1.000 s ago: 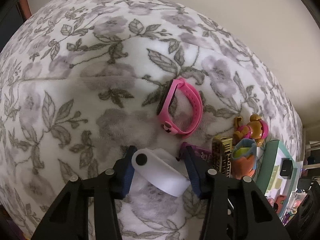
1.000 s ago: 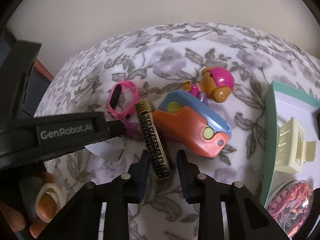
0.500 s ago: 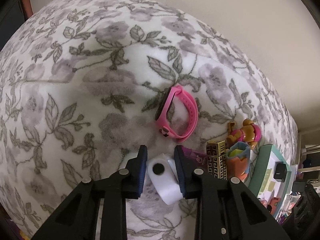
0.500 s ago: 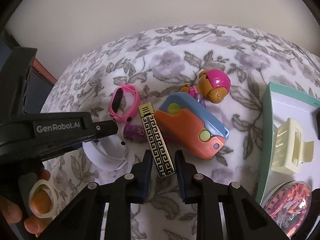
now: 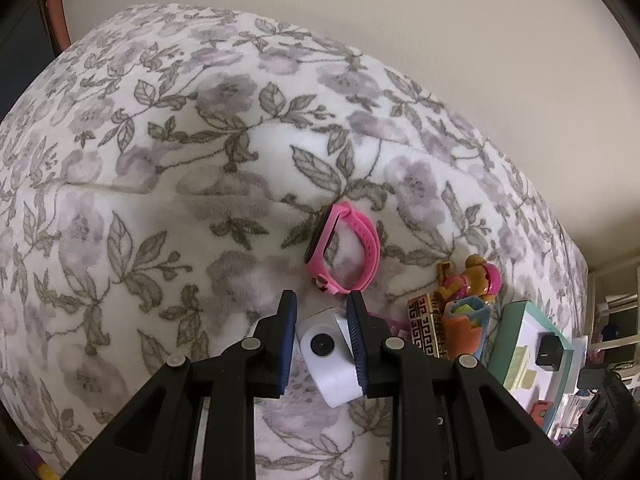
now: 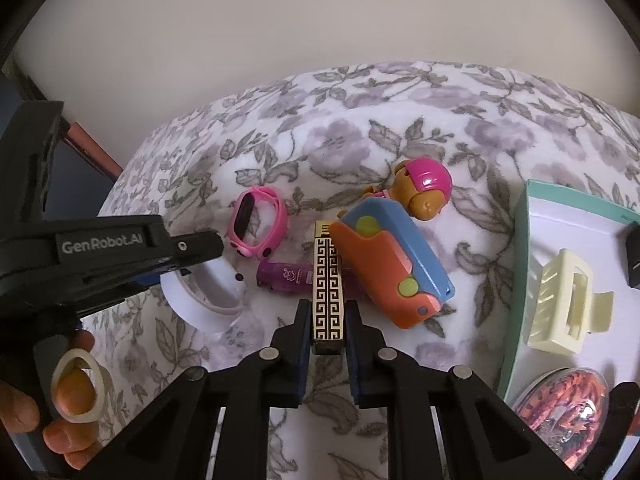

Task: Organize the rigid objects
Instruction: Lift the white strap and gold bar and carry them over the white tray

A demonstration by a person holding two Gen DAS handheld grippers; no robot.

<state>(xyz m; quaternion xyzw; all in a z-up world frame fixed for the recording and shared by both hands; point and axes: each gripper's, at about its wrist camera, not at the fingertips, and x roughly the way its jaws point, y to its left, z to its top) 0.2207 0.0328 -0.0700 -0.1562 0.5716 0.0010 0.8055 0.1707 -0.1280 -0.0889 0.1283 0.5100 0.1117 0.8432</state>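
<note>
A floral fleece blanket [image 5: 160, 208] covered a bed against a plain cream wall [image 6: 320, 20], its far left half bare. The left gripper [image 5: 322, 312] pinched a white watch [image 5: 332, 360]; the right gripper [image 6: 328, 312] pinched a black-and-cream patterned bar [image 6: 329, 300]. A teal-rimmed tray [image 6: 516, 280] sat at the bed's right edge.

Wide bare floral blanket [image 5: 160, 208] open to the left and beyond the pink watch [image 5: 344, 254]. Crowded rightward: purple tube [image 6: 286, 276], orange-and-blue toy [image 6: 390, 266], toy figure [image 6: 422, 188] close together, then the teal tray [image 6: 520, 280] wall. Blocked at left of the right wrist view by the left gripper [image 6: 192, 256].
</note>
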